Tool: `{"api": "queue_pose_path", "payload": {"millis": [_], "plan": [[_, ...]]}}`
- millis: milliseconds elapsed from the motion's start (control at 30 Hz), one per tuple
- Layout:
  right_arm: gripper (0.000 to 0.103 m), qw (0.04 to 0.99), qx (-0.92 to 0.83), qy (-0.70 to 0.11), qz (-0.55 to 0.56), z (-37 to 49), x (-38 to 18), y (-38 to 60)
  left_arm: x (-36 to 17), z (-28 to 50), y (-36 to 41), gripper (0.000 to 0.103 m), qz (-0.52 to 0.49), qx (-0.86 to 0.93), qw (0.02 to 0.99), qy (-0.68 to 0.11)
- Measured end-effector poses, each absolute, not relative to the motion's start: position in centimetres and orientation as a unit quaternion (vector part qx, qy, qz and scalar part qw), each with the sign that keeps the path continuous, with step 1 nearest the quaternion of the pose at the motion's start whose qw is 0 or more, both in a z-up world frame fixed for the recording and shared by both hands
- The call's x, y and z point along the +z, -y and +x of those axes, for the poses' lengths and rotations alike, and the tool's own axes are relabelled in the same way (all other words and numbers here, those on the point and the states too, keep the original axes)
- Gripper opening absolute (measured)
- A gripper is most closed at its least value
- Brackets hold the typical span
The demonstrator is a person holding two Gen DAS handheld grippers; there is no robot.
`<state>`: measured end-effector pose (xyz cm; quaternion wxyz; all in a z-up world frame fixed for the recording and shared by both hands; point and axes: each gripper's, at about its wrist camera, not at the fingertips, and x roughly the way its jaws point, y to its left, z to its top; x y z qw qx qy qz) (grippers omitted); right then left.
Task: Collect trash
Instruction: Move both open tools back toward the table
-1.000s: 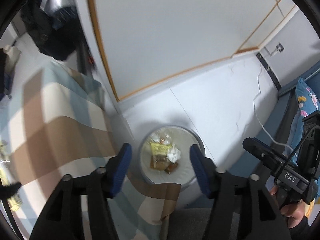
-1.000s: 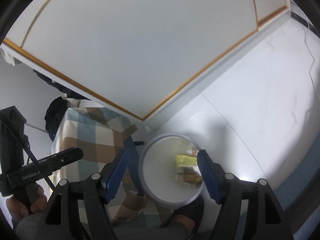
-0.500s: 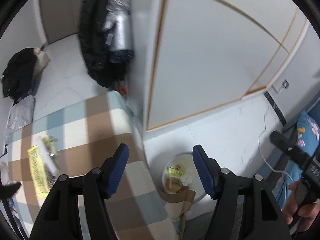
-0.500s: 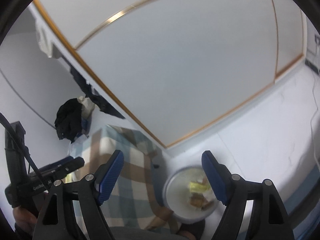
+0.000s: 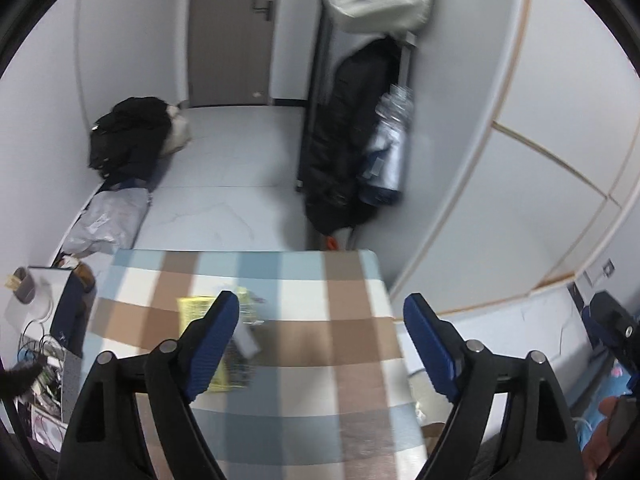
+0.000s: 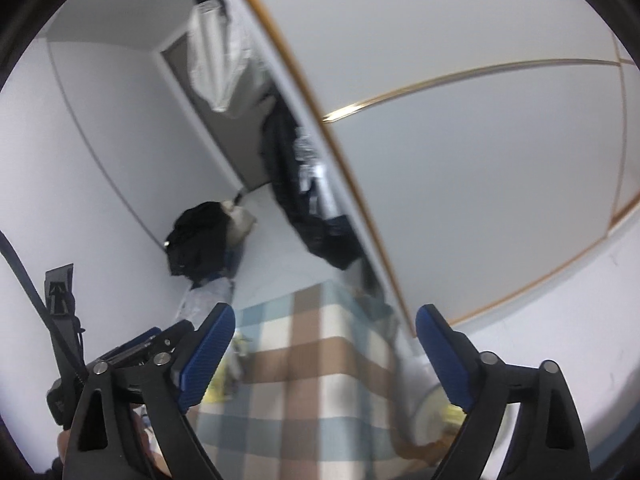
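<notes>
L gripper: jaws wide apart, nothing between them, held above a checked tablecloth; yellow wrapper w/ other blurred litter lies on the cloth just behind and partly under its left finger. R gripper: jaws likewise spread and empty, over the same cloth's corner; round white bin w/ yellow scraps inside sits on the floor below its right finger, part hidden. Black bag on floor far ahead of L gripper, near the wall

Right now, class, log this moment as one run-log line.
left gripper: open, empty | right gripper: open, empty | yellow wrapper: on checked tablecloth | bin: beside table
</notes>
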<state>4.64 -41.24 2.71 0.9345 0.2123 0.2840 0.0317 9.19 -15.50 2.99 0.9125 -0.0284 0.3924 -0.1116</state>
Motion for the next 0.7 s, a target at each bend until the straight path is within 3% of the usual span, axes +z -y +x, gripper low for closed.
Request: {"api": "queue_pose_path", "payload": {"millis": [300, 700], "plan": [[0.094, 0.937, 0.079, -0.289, 0.180, 6.7, 2.5, 33.9, 3.5, 8.9, 8.2, 0.085, -0.062, -0.050, 0.929, -0.361], [0.094, 0.932, 0.097, -0.323, 0.133, 9.5, -1.3, 27.4, 0.1, 10.2, 1.3, 0.085, -0.104, -0.013, 0.922, -0.372]]}}
